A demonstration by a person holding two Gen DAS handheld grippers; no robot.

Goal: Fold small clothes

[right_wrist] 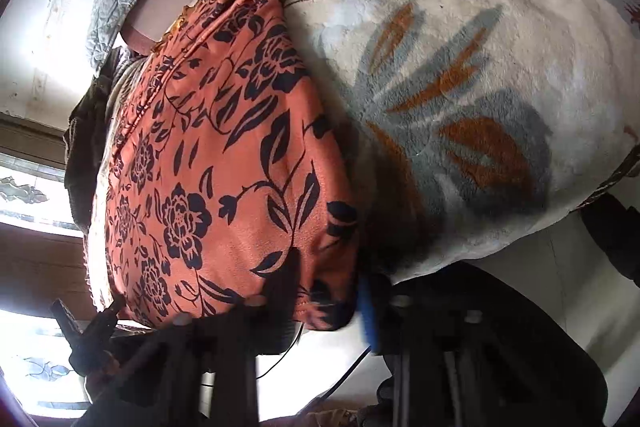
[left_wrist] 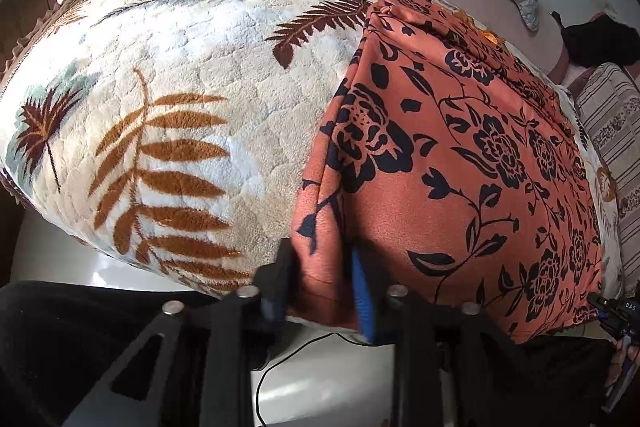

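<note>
Orange floral garment [left_wrist: 460, 163] (near corners) is clamped in each hand-held gripper [left_wrist: 320, 283] [right_wrist: 328, 291].

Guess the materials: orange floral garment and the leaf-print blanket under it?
Orange garment: thin woven or knit cloth, matte with a faint brushed nap; it drapes and creases softly, black flowers look printed on. Leaf-print blanket: plush fleece, probably synthetic; fuzzy pile with an embossed pebbly texture and a slight sheen. Fibre content can't be told.

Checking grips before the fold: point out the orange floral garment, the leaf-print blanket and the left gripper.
orange floral garment [left_wrist: 460, 163]: left wrist view, middle of its flat top.
leaf-print blanket [left_wrist: 224, 75]: left wrist view, bare cream patch.
left gripper [left_wrist: 320, 291]: left wrist view, midway between fingertips, clamped on the garment's near corner.
</note>
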